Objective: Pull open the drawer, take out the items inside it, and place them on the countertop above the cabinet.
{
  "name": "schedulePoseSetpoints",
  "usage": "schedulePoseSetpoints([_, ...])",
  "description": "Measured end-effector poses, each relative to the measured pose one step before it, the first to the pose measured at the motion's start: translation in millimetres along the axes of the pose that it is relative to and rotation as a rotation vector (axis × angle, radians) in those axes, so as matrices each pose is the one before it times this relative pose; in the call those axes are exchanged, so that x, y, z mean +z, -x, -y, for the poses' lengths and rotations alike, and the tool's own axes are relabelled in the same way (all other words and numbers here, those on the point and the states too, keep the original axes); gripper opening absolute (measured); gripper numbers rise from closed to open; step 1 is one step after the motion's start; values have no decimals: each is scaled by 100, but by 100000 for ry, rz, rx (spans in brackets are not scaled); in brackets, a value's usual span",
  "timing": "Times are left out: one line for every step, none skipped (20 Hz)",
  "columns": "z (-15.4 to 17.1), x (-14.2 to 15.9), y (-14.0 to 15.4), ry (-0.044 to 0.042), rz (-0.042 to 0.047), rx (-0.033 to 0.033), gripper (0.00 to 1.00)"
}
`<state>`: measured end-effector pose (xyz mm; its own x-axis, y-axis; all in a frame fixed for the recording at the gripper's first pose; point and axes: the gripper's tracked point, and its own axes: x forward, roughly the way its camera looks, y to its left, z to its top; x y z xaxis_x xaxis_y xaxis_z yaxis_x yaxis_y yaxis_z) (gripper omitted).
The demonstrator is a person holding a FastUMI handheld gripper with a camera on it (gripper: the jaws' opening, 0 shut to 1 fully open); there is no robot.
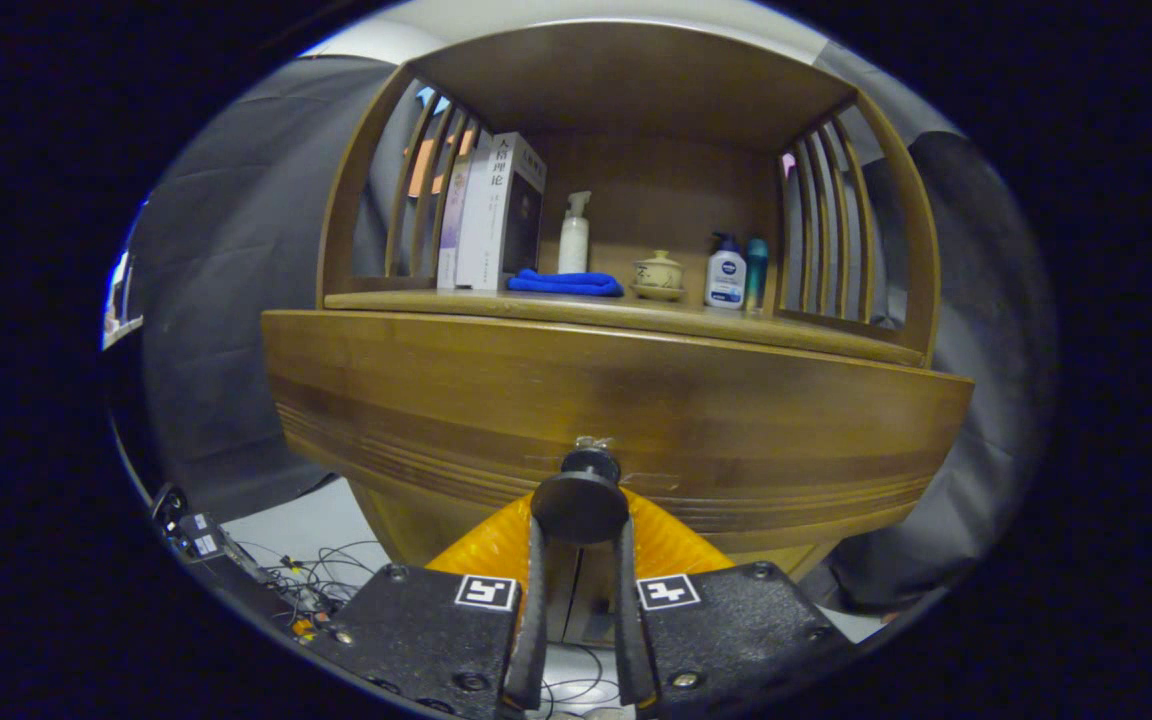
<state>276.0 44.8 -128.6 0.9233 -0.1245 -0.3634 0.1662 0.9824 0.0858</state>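
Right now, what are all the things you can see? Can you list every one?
drawer front: one, brown wood, just ahead of the fingers
knob: one, dark, on the drawer, between the fingers
countertop: one, brown, above the drawer
books: several, pale, upright beside the slats
cloth: one, blue, folded
pump bottles: two, white
lidded cup: one, cream
can: one, teal
cables: several, on the floor
gripper: one, both fingers pressing the knob
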Motion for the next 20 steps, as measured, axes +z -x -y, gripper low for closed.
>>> schedulePoseSetpoints([119,-181,520,326,1122,-482,31])
schedulePoseSetpoints([-35,-106,574,76,1071,-119,30])
schedulePoseSetpoints([-146,-153,626,-213,1208,-277,30])
schedulePoseSetpoints([-31,-188,673,98,1197,-132,30])
schedulePoseSetpoints([-41,-208,751,29,1050,-155,30])
schedulePoseSetpoints([-67,-232,715,318,936,-38,30])
schedulePoseSetpoints([-137,-58,720,-61,969,-93,30])
schedulePoseSetpoints([-48,-127,692,25,589,-130,30])
schedulePoseSetpoints([-114,-194,825,36,625,-42,30])
schedulePoseSetpoints([-11,-93,797,-134,181,341,30])
schedulePoseSetpoints([-51,-253,552,177,-116,309,30])
schedulePoseSetpoints([-72,-149,639,-18,144,178,30])
schedulePoseSetpoints([-112,-117,658,-568,68,379,30])
schedulePoseSetpoints([-20,-77,560,-267,123,181,30])
schedulePoseSetpoints([-87,-320,433,271,81,40,30])
schedulePoseSetpoints([15,-372,344,251,-245,10,30])
schedulePoseSetpoints([-101,-395,29,-276,-1151,352,30])
schedulePoseSetpoints([-66,-184,46,-985,-910,249,30])
schedulePoseSetpoints([-8,-12,-202,353,-921,-13,30])
schedulePoseSetpoints([226,81,179,321,92,-402,30])
